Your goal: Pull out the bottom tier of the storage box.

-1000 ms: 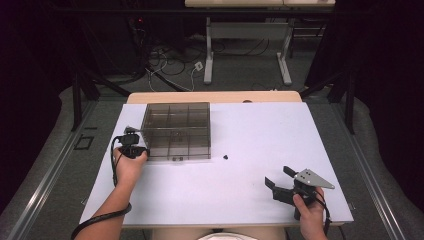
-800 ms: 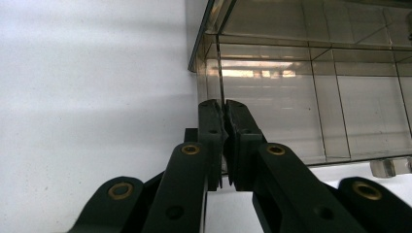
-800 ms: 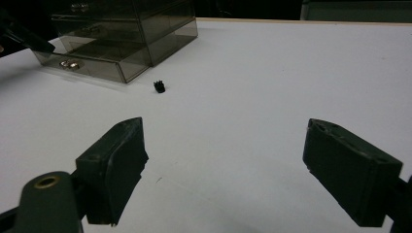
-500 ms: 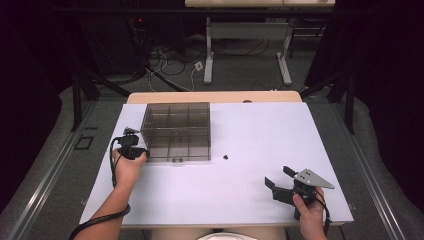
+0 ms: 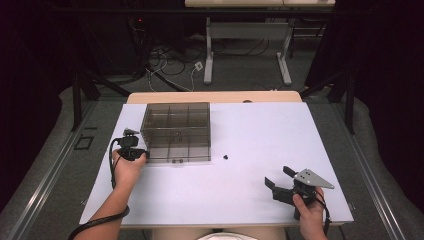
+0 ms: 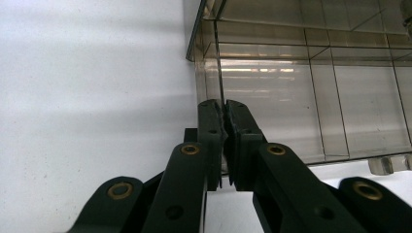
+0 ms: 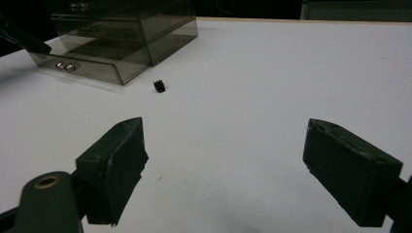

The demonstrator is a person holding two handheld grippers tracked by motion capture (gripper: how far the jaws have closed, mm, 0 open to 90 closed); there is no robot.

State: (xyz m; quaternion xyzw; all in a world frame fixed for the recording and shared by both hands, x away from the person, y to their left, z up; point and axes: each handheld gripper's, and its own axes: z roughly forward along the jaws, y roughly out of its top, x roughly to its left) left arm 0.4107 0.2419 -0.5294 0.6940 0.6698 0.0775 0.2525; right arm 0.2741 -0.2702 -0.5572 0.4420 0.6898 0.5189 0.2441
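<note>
A white table [image 5: 250, 150] carries a smoky, see-through compartment box [image 5: 176, 131] at about ten o'clock from its middle, with a drawer pulled a little way out of its near face, two small knobs showing on the front. The left gripper [image 5: 131, 148] sits at the box's near-left corner, around eight o'clock of it; in the left gripper view its jaws are pressed together on the thin edge of the box's side wall [image 6: 219, 77], pinching it. The right gripper [image 5: 280, 184] hovers well apart at roughly four o'clock on the table, its jaws spread wide with nothing between them. A tiny black part [image 5: 226, 157] lies alone on the table just off the box's near-right corner, at about eleven o'clock from the right gripper. The step in hand looks like steadying the box while the part waits; the next move likely calls for the right gripper to travel to the part and close finely on it.
</note>
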